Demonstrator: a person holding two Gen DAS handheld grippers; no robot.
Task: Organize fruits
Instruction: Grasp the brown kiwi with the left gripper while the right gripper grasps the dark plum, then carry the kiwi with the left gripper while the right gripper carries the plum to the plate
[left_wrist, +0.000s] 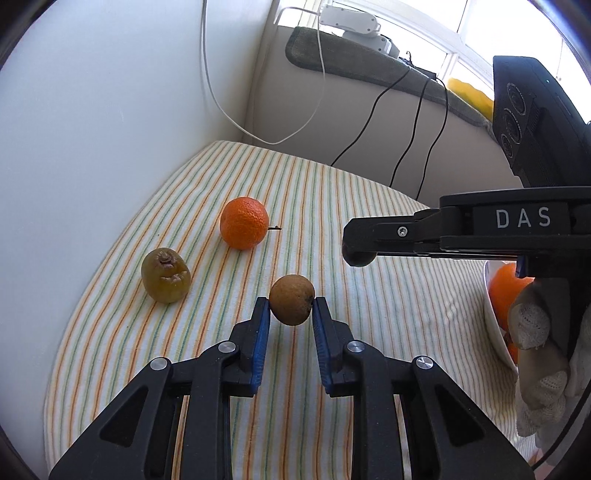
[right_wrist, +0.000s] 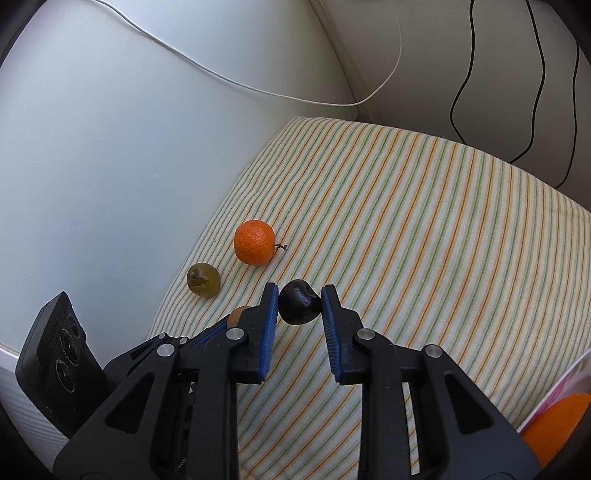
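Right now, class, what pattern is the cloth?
Cloth: cream with thin orange and green stripes; right wrist view.

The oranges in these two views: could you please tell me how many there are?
2, perhaps more. One round orange citrus fruit lies on the striped cloth beyond the wrinkled green fruit; another orange sits in the white bowl, where others may be hidden.

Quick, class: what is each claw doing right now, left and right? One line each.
Left claw: closed on the small brown fruit, lifted above the striped cloth.
Right claw: closed on the dark fruit.
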